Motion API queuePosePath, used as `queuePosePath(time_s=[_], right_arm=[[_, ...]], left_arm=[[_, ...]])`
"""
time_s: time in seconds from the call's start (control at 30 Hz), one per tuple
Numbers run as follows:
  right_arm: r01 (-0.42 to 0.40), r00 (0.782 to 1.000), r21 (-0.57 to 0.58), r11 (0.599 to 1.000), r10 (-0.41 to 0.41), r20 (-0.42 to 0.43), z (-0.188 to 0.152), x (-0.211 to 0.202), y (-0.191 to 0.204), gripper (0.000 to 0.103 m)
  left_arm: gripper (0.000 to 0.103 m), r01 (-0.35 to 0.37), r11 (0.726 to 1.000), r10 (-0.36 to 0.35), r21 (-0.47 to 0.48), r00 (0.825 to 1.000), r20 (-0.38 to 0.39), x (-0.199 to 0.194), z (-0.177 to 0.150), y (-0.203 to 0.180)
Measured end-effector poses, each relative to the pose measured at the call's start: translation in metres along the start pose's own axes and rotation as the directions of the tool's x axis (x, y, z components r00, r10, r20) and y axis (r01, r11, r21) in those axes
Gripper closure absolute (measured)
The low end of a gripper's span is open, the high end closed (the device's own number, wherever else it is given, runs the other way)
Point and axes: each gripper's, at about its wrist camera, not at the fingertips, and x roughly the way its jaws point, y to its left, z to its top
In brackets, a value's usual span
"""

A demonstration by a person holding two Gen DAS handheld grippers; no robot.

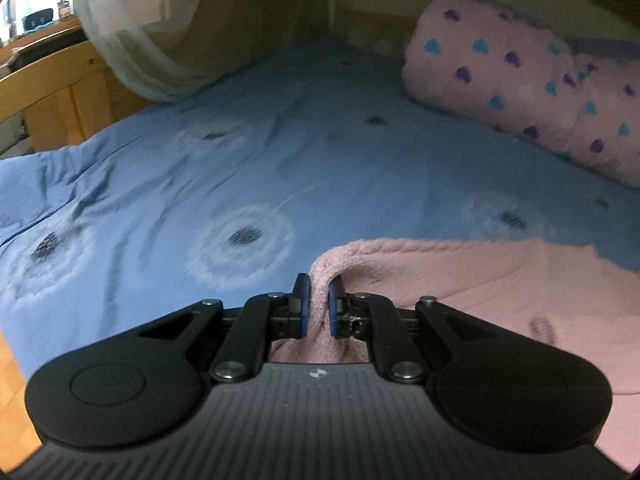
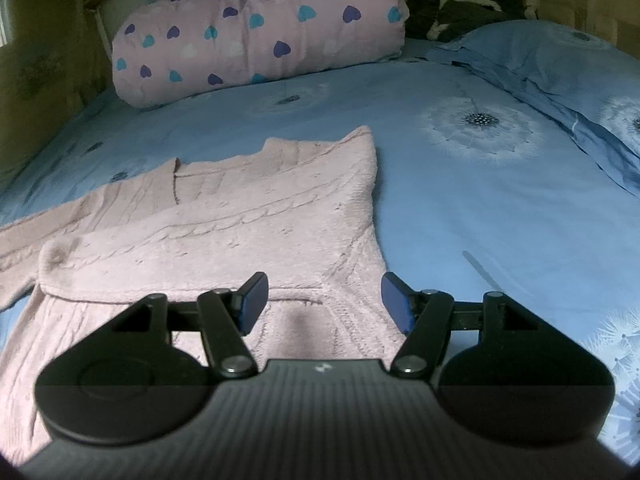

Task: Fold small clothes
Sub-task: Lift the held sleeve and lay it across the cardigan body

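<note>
The left hand-held gripper (image 1: 319, 300) is closed tight on a pinched ridge of the pink knit sweater (image 2: 224, 216), its blue pads (image 1: 305, 306) squeezing an edge of the fabric. The sweater lies spread on the bed (image 2: 460, 208), with one part already turned over the body. The right hand-held gripper (image 2: 325, 300) hangs wide open and empty just above the sweater's near right edge.

To fold well, I judge the left side should be lifted only enough to clear the knit, then carried across in one even sweep so the thick fabric does not bunch. The right gripper could take the matching edge or pin the body flat.

The bed has a soft blue sheet (image 1: 240, 160) printed with dandelions, slightly wrinkled. A rolled pink quilt with hearts (image 2: 256, 32) lies at the back, a blue pillow (image 2: 560, 60) to the right, and wooden furniture (image 1: 52, 92) to the left.
</note>
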Motion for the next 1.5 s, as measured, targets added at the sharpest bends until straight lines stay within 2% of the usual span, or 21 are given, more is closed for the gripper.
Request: queuePosePath(time_s=[0.13,0.27,0.4,0.5,0.63,0.8,0.9,1.07,1.17,1.23,1.3,1.37,1.4,1.5], right_arm=[[-0.004,1.0,-0.004,1.0,0.004,0.0,0.0,0.0,0.001,0.038],[-0.01,1.0,-0.005,1.0,0.01,0.004,0.0,-0.002,0.001,0.038],[-0.014,1.0,-0.001,1.0,0.014,0.009,0.001,-0.003,0.001,0.038],[-0.02,1.0,-0.001,1.0,0.02,0.014,0.001,-0.005,0.0,0.038],[-0.025,0.999,0.002,1.0,0.025,0.02,0.002,-0.008,0.0,0.038],[-0.031,0.999,0.014,0.999,0.03,0.033,0.003,-0.011,-0.002,0.038],[-0.032,0.999,0.021,0.999,0.032,0.038,0.004,-0.013,-0.003,0.038],[-0.035,0.999,0.022,0.999,0.034,0.039,0.005,-0.013,-0.002,0.038],[-0.038,0.999,0.014,0.999,0.038,0.038,0.004,-0.013,-0.001,0.038],[-0.04,0.999,0.005,0.999,0.04,0.034,0.004,-0.013,0.0,0.038],[-0.042,0.999,-0.005,0.999,0.043,0.029,0.003,-0.012,0.002,0.038],[-0.044,0.999,-0.013,0.999,0.044,0.024,0.003,-0.011,0.004,0.038],[-0.045,0.999,-0.018,0.999,0.045,0.022,0.002,-0.01,0.006,0.038],[-0.047,0.999,-0.033,0.998,0.048,0.017,0.0,-0.009,0.01,0.038]], left_arm=[[0.092,0.116,0.992,-0.115,-0.045,0.993,0.016,-0.017,0.007,-0.014],[0.092,0.216,0.976,-0.214,-0.036,0.975,0.057,-0.043,0.012,-0.046],[0.092,0.331,0.943,-0.328,-0.031,0.941,0.087,-0.067,0.018,-0.084],[0.092,0.396,0.918,-0.395,0.006,0.914,0.097,-0.081,0.018,-0.119],[0.092,0.465,0.883,-0.468,0.066,0.882,0.05,-0.084,0.006,-0.174],[0.092,0.506,0.854,-0.503,0.122,0.863,-0.055,-0.062,-0.025,-0.24],[0.092,0.504,0.847,-0.492,0.167,0.863,-0.111,-0.044,-0.047,-0.275],[0.091,0.505,0.841,-0.478,0.193,0.862,-0.171,-0.014,-0.075,-0.305],[0.09,0.484,0.844,-0.454,0.231,0.874,-0.174,-0.004,-0.083,-0.314],[0.083,0.474,0.845,-0.44,0.246,0.879,-0.183,-0.001,-0.085,-0.316],[0.063,0.477,0.843,-0.441,0.25,0.877,-0.189,-0.002,-0.084,-0.313],[0.045,0.472,0.845,-0.439,0.252,0.881,-0.178,-0.006,-0.083,-0.308],[0.04,0.467,0.846,-0.438,0.257,0.884,-0.165,-0.009,-0.082,-0.304],[0.036,0.446,0.855,-0.423,0.266,0.895,-0.144,-0.017,-0.078,-0.292]])
